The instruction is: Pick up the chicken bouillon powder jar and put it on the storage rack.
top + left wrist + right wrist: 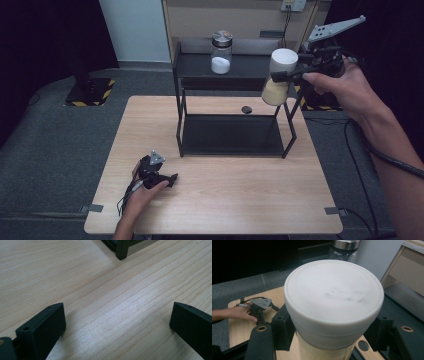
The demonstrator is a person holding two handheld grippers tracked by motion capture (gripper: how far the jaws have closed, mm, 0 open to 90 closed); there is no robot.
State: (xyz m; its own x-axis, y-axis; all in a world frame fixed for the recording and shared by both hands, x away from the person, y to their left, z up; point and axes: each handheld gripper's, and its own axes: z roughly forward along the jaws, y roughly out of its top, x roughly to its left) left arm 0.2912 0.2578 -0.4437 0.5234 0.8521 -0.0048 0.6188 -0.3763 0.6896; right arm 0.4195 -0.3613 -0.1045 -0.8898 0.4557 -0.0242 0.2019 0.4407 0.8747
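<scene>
A jar with a wide white lid [334, 292] and pale yellow contents [275, 93] hangs in the air at the right end of the black rack's top shelf [240, 67]. My right gripper [281, 75] is shut on it just under the lid, one jaw on each side. My left gripper [170, 179] rests low on the wooden table [215, 205] near its front left. Its jaws stand wide apart over bare wood [117, 322] with nothing between them. In the right gripper view the left hand and its gripper [259, 306] lie far off on the table.
A glass jar with a metal lid and white powder [221, 52] stands on the rack's top shelf. The lower shelf [232, 135] is bare. A small dark round object [246, 109] lies on the table behind the rack. A cabinet stands behind.
</scene>
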